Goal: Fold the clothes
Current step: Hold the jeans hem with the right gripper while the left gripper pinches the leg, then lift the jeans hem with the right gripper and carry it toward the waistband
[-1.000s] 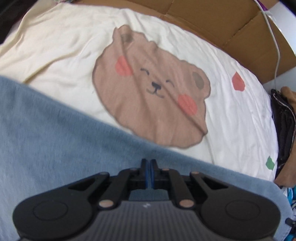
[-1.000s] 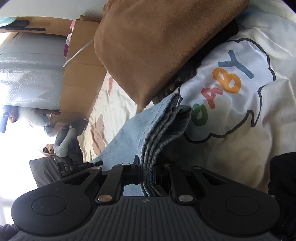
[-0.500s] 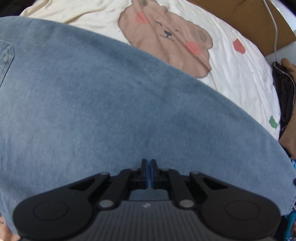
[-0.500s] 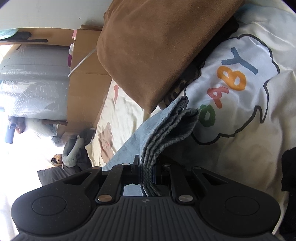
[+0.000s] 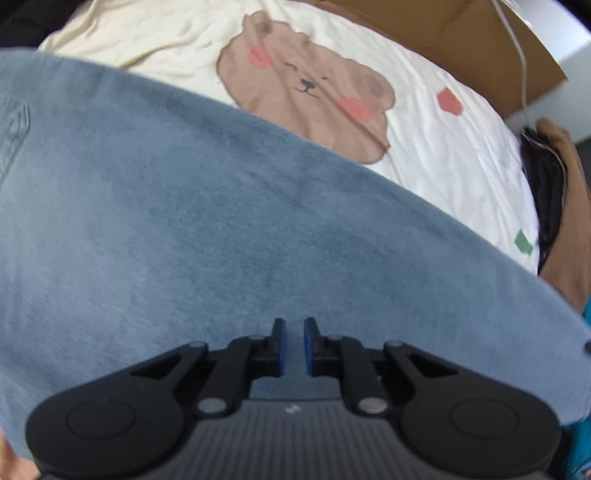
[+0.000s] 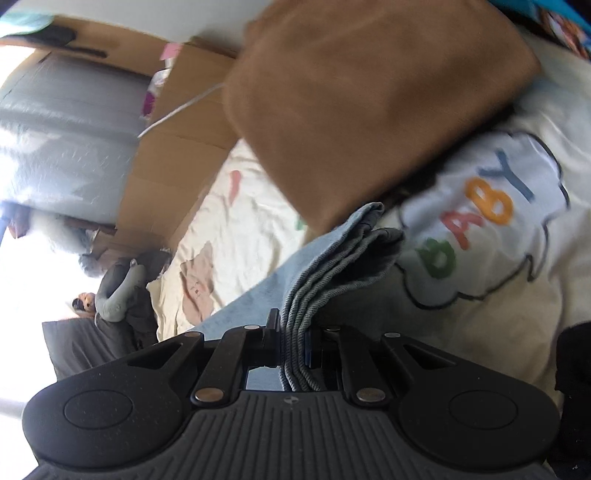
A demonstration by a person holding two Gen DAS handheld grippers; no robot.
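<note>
A light blue denim garment (image 5: 221, 240) lies spread over a cream bedsheet (image 5: 461, 166) printed with a bear. My left gripper (image 5: 294, 345) points down over the denim. Its jaws are opening, with a narrow gap between the blue pads and no cloth in it. In the right wrist view my right gripper (image 6: 293, 343) is shut on a stacked, folded edge of the same denim (image 6: 343, 266). That edge is lifted above the sheet's "BABY" print (image 6: 476, 218).
A folded brown garment (image 6: 369, 103) lies just beyond the held denim edge, with dark cloth (image 5: 546, 192) under it. Cardboard (image 5: 443, 33) and a white cable (image 5: 517, 48) border the bed's far side. Grey bundles (image 6: 122, 295) sit at the far end.
The left gripper's pads were pressed together and now stand slightly apart. Denim covers far more of the left view than a second ago. The right gripper has risen a little, still holding the folded edge.
</note>
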